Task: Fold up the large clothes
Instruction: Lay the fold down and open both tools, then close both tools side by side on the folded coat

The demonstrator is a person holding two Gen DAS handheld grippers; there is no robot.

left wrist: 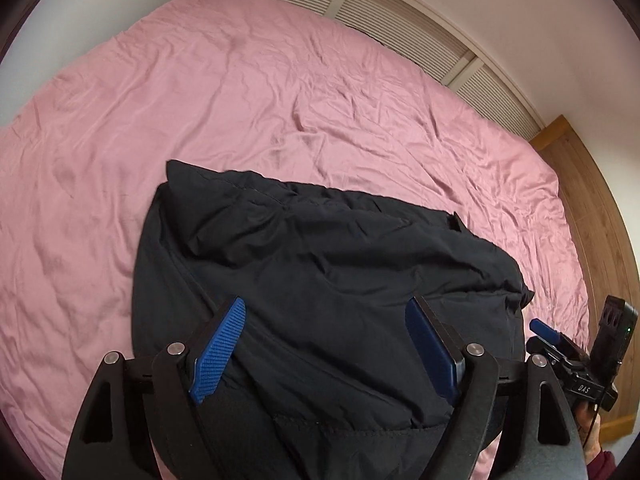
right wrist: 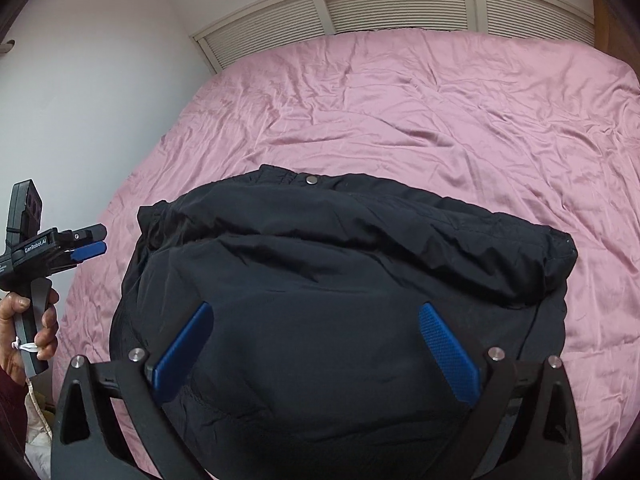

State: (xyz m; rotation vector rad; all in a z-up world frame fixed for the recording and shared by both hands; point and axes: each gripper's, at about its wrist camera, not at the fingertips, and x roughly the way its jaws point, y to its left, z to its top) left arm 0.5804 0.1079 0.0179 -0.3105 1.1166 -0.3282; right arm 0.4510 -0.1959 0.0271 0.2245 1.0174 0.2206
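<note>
Both jaws spread apart, my left gripper and right gripper hover empty above the folded black jacket on the pink bedsheet.

We see a plain black jacket with a silver snap button, a pink wrinkled bed sheet, blue textured fingers, our black grippers, a white slatted headboard

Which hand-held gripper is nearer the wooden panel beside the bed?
Right. The right hand-held gripper hangs on the wooden panel's side of the black jacket; the left hand-held gripper is opposite, by the white wall.
</note>
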